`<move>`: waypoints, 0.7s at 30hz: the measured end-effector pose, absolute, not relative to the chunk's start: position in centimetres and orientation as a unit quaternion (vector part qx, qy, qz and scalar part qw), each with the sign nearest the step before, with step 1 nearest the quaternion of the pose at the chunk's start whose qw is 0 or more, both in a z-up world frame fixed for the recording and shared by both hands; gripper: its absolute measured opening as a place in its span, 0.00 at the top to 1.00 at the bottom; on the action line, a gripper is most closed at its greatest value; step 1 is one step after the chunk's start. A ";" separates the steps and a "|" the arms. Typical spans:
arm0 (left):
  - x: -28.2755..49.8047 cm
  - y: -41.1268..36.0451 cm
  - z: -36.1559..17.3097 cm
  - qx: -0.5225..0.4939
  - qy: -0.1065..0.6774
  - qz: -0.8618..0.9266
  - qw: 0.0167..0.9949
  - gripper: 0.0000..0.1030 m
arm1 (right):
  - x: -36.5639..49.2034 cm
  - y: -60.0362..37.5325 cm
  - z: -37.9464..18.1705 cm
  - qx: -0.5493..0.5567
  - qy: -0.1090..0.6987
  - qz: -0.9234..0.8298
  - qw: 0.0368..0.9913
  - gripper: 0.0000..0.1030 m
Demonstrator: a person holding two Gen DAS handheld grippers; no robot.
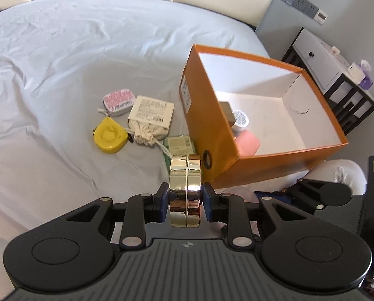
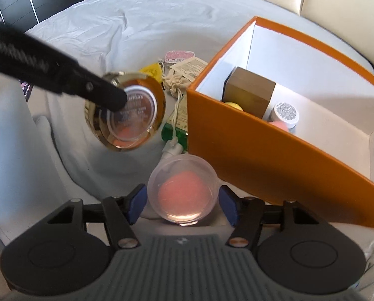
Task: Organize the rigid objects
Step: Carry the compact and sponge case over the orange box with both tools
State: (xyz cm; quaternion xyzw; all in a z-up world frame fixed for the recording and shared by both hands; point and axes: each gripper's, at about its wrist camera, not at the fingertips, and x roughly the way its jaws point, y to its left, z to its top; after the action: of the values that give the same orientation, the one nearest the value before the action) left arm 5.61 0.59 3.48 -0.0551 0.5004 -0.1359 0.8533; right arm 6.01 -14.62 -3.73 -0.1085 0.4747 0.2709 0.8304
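Our left gripper point(image 1: 185, 195) clamps the gold compact point(image 1: 185, 190) on edge beside the orange box point(image 1: 262, 160); its polished rim could slip. Our right gripper point(image 2: 181, 203) stands apart around the clear tub point(image 2: 183, 190).

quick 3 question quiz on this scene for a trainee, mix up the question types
1. True or false: the left gripper is shut on the round gold metal compact.
2. Where is the brown wooden cube? A: on the bedsheet. B: inside the orange cardboard box. C: on the nightstand.
3. Fill in: the clear round plastic tub between the right gripper's fingers holds something ___ in colour.

Key: 1 true; 2 B; 3 pink.
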 end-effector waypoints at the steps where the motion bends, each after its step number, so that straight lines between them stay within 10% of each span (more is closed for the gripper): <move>1: 5.6 0.6 3.9 -0.057 0.497 -0.139 0.855 0.70 | 5.9 -14.6 -3.7 -0.106 0.474 0.270 0.831 0.40; 21: 12.9 -6.5 11.6 -0.024 0.429 -0.230 0.873 0.70 | 8.9 -24.9 9.1 0.065 0.356 0.218 0.906 0.40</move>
State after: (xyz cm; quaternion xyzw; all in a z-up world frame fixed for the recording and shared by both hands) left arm 12.86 -6.46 11.64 -0.0244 0.4290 -0.2297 0.8733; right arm 8.94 -24.87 9.06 0.0650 0.3560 0.2185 0.9062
